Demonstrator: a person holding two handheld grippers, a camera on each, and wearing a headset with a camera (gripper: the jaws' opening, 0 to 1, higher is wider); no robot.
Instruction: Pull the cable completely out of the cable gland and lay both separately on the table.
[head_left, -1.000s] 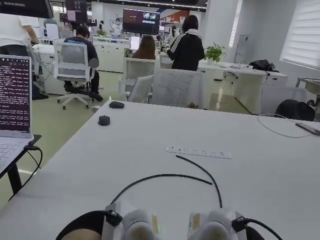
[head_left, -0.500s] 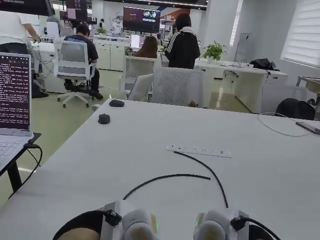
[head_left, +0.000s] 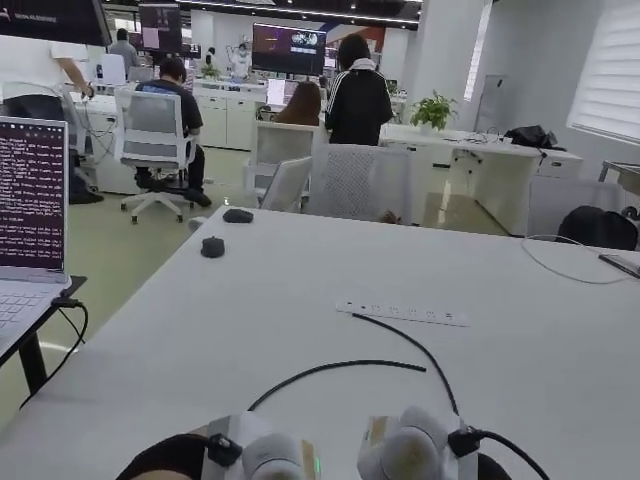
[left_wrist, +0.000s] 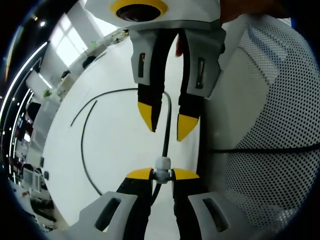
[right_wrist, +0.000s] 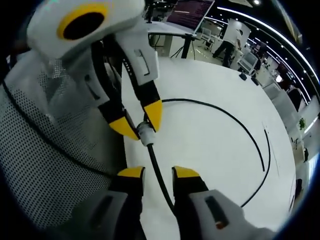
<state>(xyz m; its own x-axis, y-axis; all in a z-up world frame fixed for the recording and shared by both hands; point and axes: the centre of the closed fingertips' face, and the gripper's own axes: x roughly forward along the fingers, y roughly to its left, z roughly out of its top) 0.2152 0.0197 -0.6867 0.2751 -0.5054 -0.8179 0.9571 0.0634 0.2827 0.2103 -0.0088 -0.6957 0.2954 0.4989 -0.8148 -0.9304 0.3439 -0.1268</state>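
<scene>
Clamping the one grey cable gland (left_wrist: 162, 165) at the lower centre of its view, the left gripper (left_wrist: 161, 174) grips it. One black cable (right_wrist: 235, 120) leaves it, passes between the right gripper's (right_wrist: 158, 173) two parted jaws, and curves over the white surface (head_left: 250, 300).

Ahead of you on the white surface (head_left: 250, 300) lies a long white power strip (head_left: 402, 313). Farther off to your left sit two dark computer mice (head_left: 212, 247), well apart from the strip. At your far left an open laptop (head_left: 30, 195) shows purple-tinted text on its screen. Beyond the far edge stand white mesh office chairs (head_left: 345, 182), a person in a black jacket with white sleeve stripes (head_left: 356, 100), and a green potted plant (head_left: 434, 110).
</scene>
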